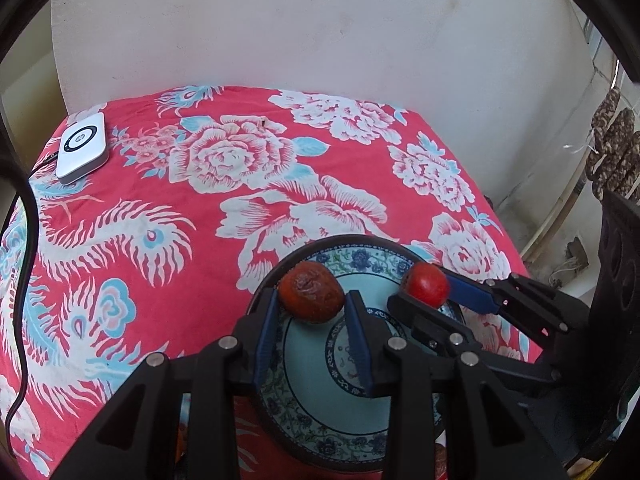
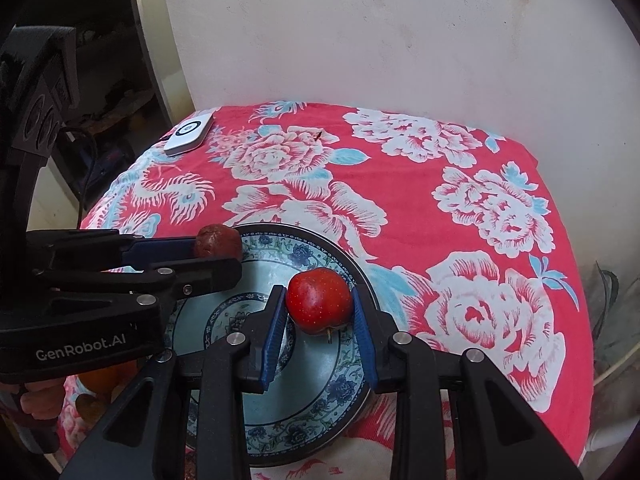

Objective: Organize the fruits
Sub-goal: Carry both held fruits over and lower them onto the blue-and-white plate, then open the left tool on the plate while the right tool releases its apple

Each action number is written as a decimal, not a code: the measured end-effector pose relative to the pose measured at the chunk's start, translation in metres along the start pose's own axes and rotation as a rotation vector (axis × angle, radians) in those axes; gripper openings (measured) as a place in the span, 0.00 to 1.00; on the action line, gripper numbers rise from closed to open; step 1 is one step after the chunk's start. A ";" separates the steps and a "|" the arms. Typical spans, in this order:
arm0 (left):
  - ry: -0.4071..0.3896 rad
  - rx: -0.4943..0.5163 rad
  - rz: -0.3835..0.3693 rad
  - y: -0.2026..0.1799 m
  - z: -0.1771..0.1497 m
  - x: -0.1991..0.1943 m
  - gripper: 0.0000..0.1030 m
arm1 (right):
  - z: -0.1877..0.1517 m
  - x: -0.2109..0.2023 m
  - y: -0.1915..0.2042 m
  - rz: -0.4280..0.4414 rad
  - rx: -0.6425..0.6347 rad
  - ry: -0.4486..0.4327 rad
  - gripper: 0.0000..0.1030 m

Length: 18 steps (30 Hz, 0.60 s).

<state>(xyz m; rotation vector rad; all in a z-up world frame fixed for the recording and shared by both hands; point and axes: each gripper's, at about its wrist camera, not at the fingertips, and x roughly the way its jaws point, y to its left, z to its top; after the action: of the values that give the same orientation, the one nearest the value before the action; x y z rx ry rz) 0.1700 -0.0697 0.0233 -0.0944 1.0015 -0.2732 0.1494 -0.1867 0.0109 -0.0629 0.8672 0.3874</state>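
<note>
A wrinkled brown-red fruit (image 1: 311, 298) sits clamped between the blue pads of the left gripper (image 1: 312, 312), over the left rim of a blue-and-white patterned plate (image 1: 316, 412). Just to its right, a smooth red apple (image 2: 319, 301), stem pointing down, is pinched between the fingers of the right gripper (image 2: 320, 312), above the plate's right half. Whether either fruit touches the plate cannot be told; both appear lifted a little over it. The plate rests near the front edge of a table draped in a red floral cloth (image 1: 160, 272). At the far left corner of the table lies a flat white device (image 1: 82, 148) with a dark ring on top, a black cable (image 1: 24, 280) trailing down the left edge. A pale wall (image 2: 400, 40) stands behind the far edge.
</note>
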 end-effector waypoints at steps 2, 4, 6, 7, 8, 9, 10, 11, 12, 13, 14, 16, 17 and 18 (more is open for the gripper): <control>0.000 0.002 0.002 0.000 0.000 0.000 0.34 | 0.000 0.001 0.001 0.001 -0.005 0.001 0.33; 0.001 0.006 0.005 -0.001 0.000 0.001 0.35 | 0.000 0.002 0.002 0.000 -0.009 0.000 0.33; 0.000 0.007 0.004 -0.002 0.000 0.001 0.36 | 0.000 0.003 0.003 0.002 -0.010 0.001 0.33; 0.000 0.008 0.005 -0.002 0.001 0.001 0.36 | 0.000 0.003 0.003 0.003 -0.009 0.001 0.33; 0.000 0.008 0.005 -0.002 0.001 0.001 0.37 | 0.000 0.003 0.003 0.005 -0.009 0.001 0.33; 0.000 0.008 0.005 -0.002 0.001 0.001 0.39 | 0.000 0.003 0.003 0.006 -0.009 0.001 0.33; -0.001 0.009 0.006 -0.002 0.001 0.001 0.40 | 0.000 0.003 0.004 0.007 -0.008 0.002 0.33; -0.003 0.010 0.008 -0.002 0.001 0.000 0.41 | 0.000 0.003 0.004 0.009 -0.008 0.002 0.33; -0.005 0.010 0.009 -0.002 0.001 0.000 0.42 | 0.000 0.003 0.004 0.010 -0.007 0.001 0.36; -0.005 0.010 0.011 -0.002 0.001 -0.001 0.42 | 0.000 0.002 0.004 0.010 -0.006 -0.004 0.37; -0.003 0.009 0.011 -0.001 0.001 -0.001 0.42 | 0.000 0.000 0.004 0.007 -0.007 -0.008 0.39; -0.004 0.005 0.012 0.000 0.001 -0.002 0.43 | 0.000 -0.003 0.005 0.006 -0.012 -0.017 0.39; -0.006 0.003 0.012 0.000 0.001 -0.004 0.43 | 0.001 -0.004 0.005 0.006 -0.014 -0.020 0.39; -0.008 0.002 0.014 0.000 0.001 -0.005 0.43 | 0.001 -0.005 0.006 0.007 -0.015 -0.023 0.39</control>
<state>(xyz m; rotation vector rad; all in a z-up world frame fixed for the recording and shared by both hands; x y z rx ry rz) 0.1680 -0.0683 0.0275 -0.0868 0.9939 -0.2613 0.1451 -0.1829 0.0160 -0.0692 0.8416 0.4003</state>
